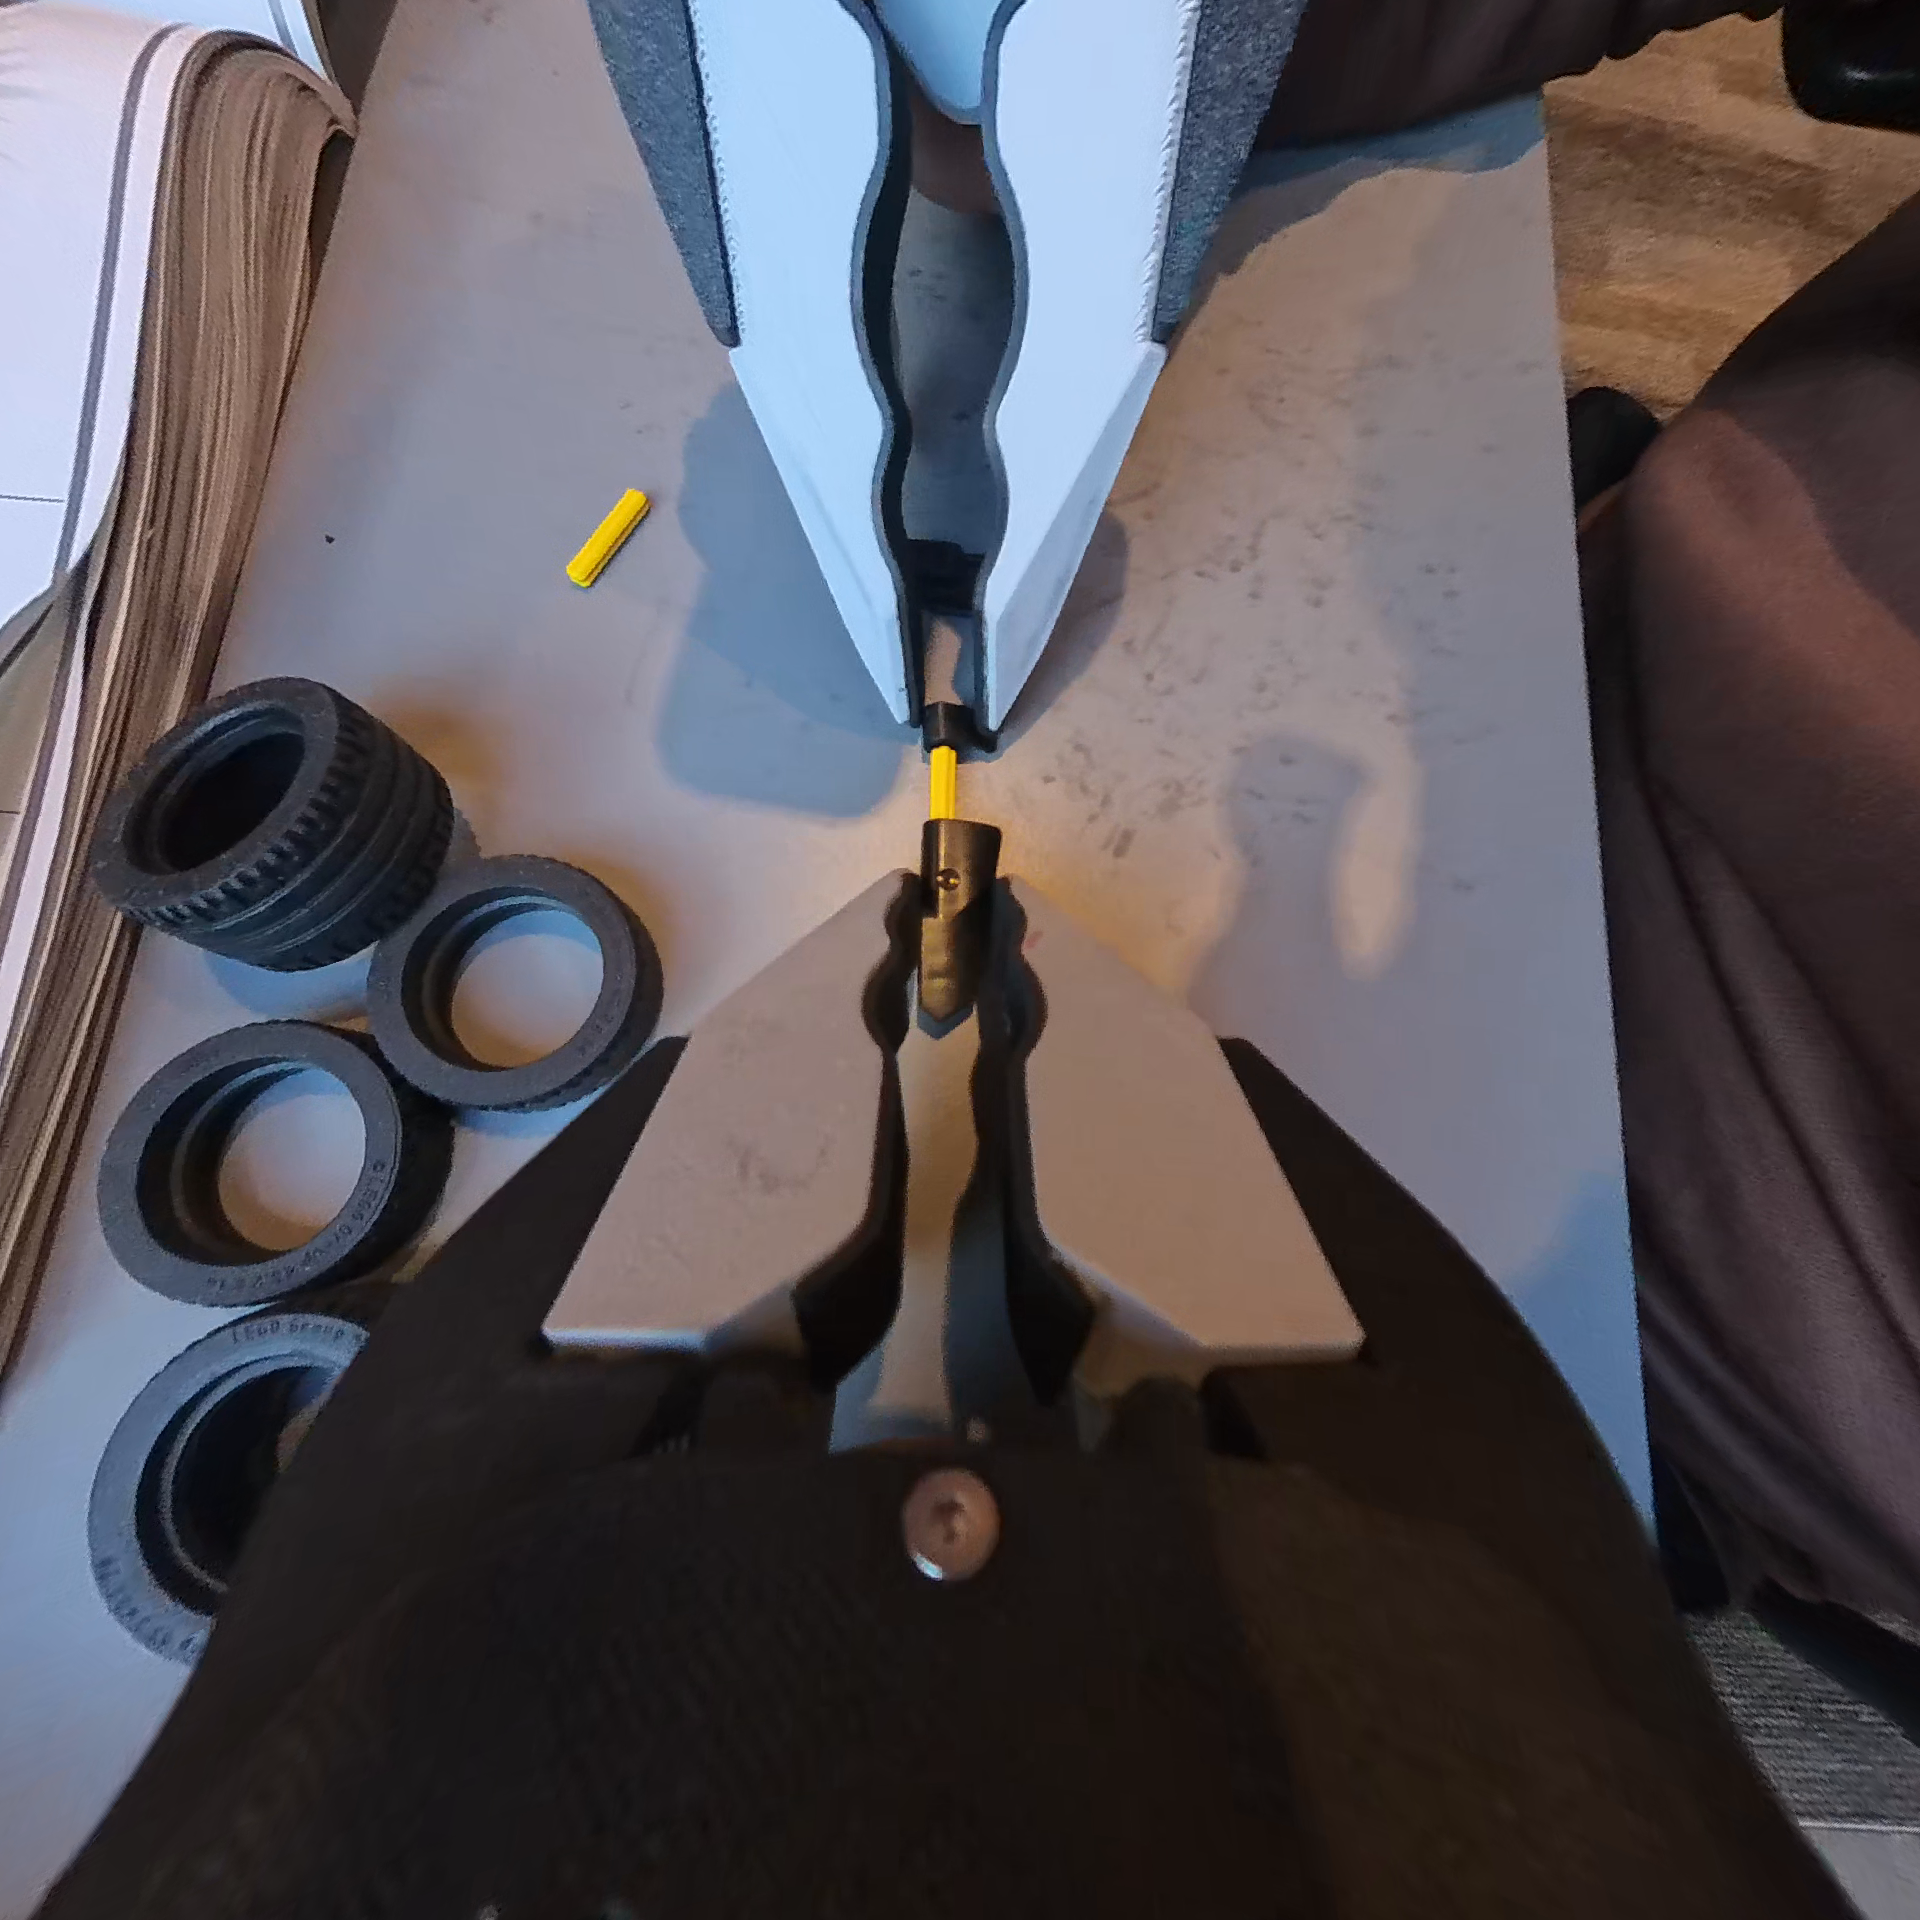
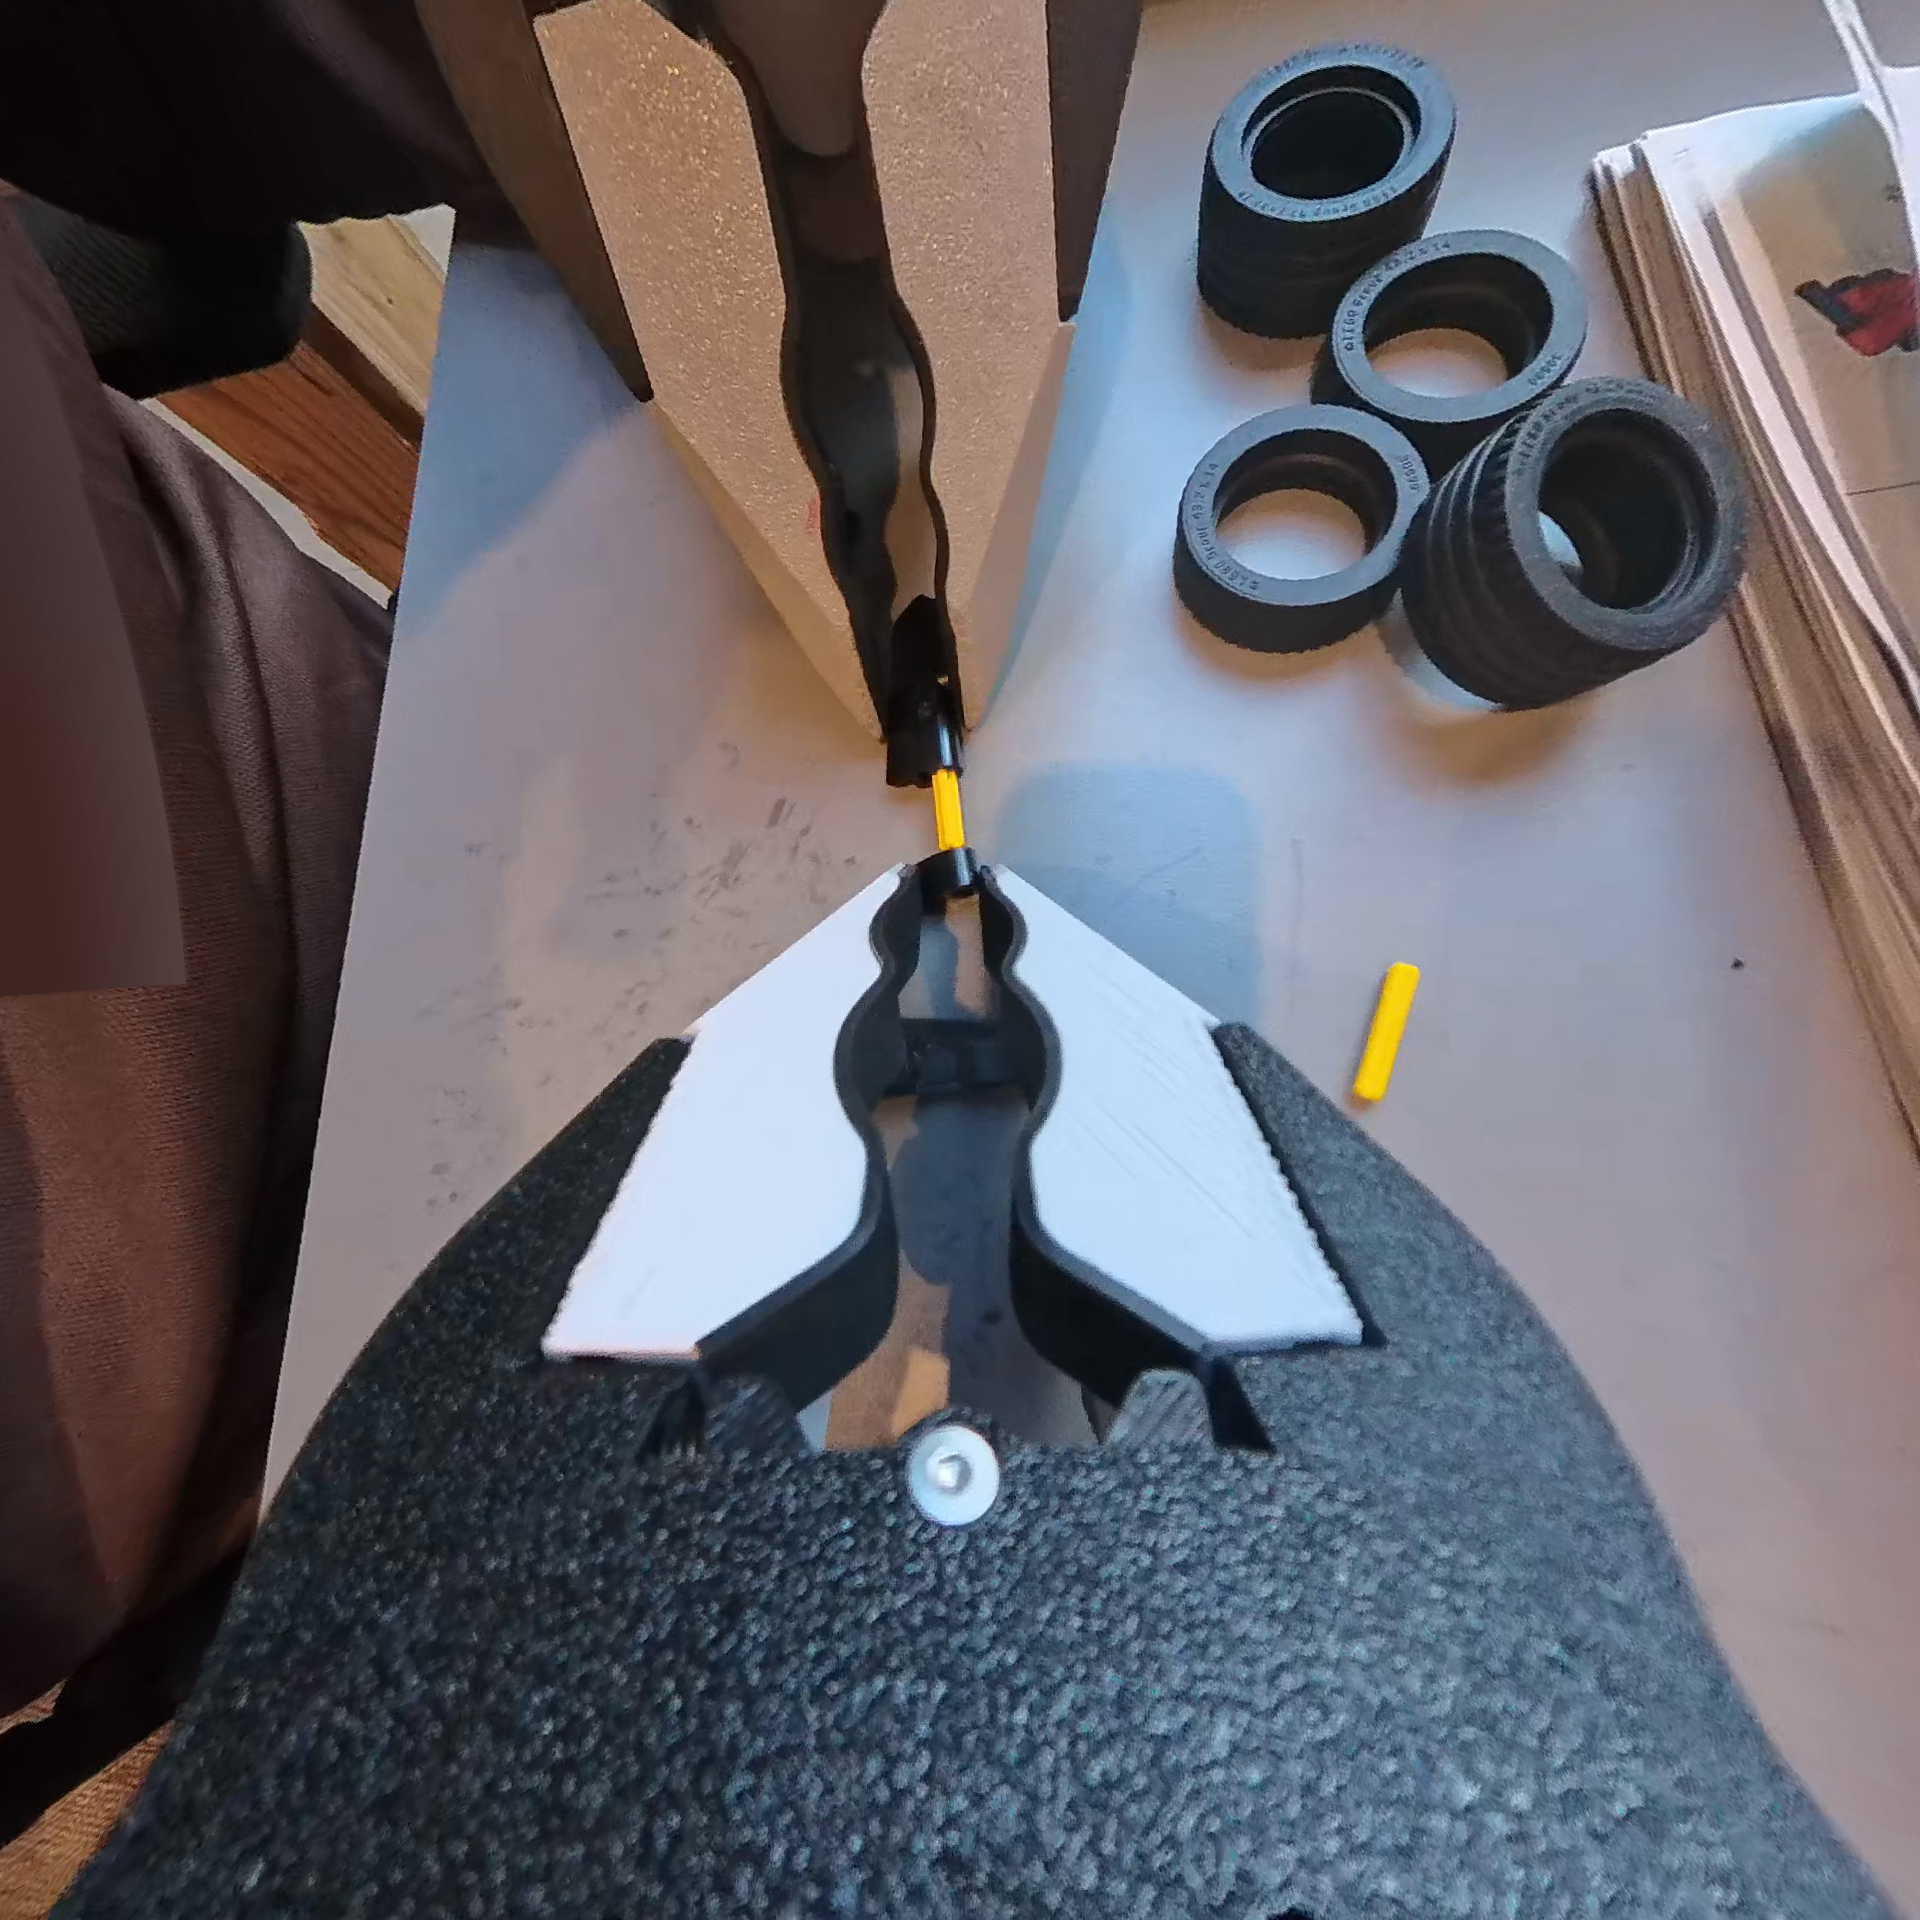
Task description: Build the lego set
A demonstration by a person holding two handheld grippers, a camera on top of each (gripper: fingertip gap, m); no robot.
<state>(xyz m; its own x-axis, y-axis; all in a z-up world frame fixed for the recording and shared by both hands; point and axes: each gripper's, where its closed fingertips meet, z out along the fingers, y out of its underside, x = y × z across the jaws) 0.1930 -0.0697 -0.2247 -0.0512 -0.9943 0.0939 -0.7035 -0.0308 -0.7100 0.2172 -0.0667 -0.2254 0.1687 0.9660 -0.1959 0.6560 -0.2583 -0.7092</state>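
Now yellow axle (image 1: 943, 777) bridges tips: left tool (image 1: 951, 894), right tool (image 2: 951, 878) each clamping black connector.

Mixed warm and cool light, soft shadows, fisheye-bent edges

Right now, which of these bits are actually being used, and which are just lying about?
In use:
- left gripper, shut on a black connector
- right gripper, shut on a small black bush
- yellow axle joining the two

Lying about:
- four black tyres
- spare yellow axle
- paper stack
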